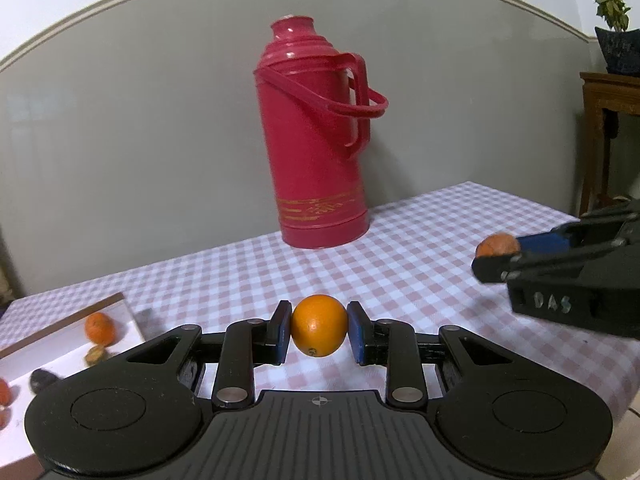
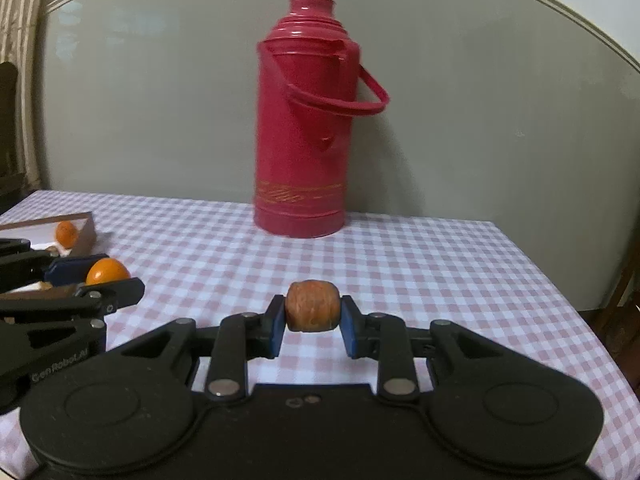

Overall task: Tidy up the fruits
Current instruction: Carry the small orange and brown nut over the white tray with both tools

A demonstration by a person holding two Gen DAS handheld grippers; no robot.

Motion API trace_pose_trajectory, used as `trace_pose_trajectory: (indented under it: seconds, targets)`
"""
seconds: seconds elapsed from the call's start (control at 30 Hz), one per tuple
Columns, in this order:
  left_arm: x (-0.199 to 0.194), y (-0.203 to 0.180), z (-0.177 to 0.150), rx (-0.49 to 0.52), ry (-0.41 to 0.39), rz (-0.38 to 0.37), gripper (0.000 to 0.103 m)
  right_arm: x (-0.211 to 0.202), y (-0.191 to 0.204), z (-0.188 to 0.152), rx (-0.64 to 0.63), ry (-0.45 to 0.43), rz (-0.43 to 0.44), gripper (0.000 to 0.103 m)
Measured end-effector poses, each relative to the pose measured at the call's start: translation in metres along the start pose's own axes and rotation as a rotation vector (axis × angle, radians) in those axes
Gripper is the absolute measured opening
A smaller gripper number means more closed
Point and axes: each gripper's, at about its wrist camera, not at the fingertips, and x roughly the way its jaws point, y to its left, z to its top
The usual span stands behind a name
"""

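My left gripper point(image 1: 319, 326) is shut on a smooth orange fruit point(image 1: 319, 325), held above the checked tablecloth. My right gripper point(image 2: 313, 312) is shut on a rough reddish-brown fruit point(image 2: 313, 311), also clear of the cloth. In the left wrist view the right gripper point(image 1: 494, 258) comes in from the right edge with the reddish-brown fruit point(image 1: 498, 245) at its tips. The right wrist view shows the left gripper point(image 2: 102, 278) at the left edge with the orange fruit point(image 2: 107, 272). A white tray with a brown rim point(image 1: 66, 322) lies at the left and holds an orange point(image 1: 99, 328) and other small fruits.
A tall red thermos with a handle point(image 1: 316, 136) stands at the back of the table against the grey wall. The pink-and-white checked tablecloth point(image 2: 420, 280) covers the table. A wooden stand with a potted plant point(image 1: 614, 28) is off the table's right side. The tray point(image 2: 86, 232) sits far left.
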Motion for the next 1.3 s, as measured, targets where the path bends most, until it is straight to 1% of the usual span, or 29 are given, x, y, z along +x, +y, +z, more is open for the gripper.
trace_pose_trajectory:
  seconds: [0.17,0.33,0.47,0.67,0.87,1.03,1.3]
  targets:
    - [-0.024,0.013,-0.008,-0.008,-0.005,0.023,0.030,-0.013,0.023,-0.006,-0.042,0.008,0.022,0.020]
    - [-0.044,0.028,-0.015,-0.034,-0.020,0.061,0.030,-0.021,0.034,-0.007,-0.046,0.010,0.042,0.020]
    - [-0.064,0.042,-0.026,-0.050,-0.031,0.101,0.030,-0.029,0.050,-0.006,-0.062,-0.006,0.099,0.020]
    - [-0.087,0.070,-0.038,-0.079,-0.038,0.165,0.030,-0.031,0.087,0.000,-0.122,-0.018,0.178,0.020]
    - [-0.102,0.096,-0.048,-0.090,-0.035,0.232,0.030,-0.032,0.123,0.008,-0.159,-0.044,0.273,0.020]
    - [-0.113,0.122,-0.056,-0.119,-0.026,0.294,0.030,-0.037,0.155,0.012,-0.188,-0.071,0.351,0.020]
    - [-0.129,0.160,-0.070,-0.152,-0.021,0.384,0.030,-0.040,0.202,0.016,-0.218,-0.097,0.452,0.020]
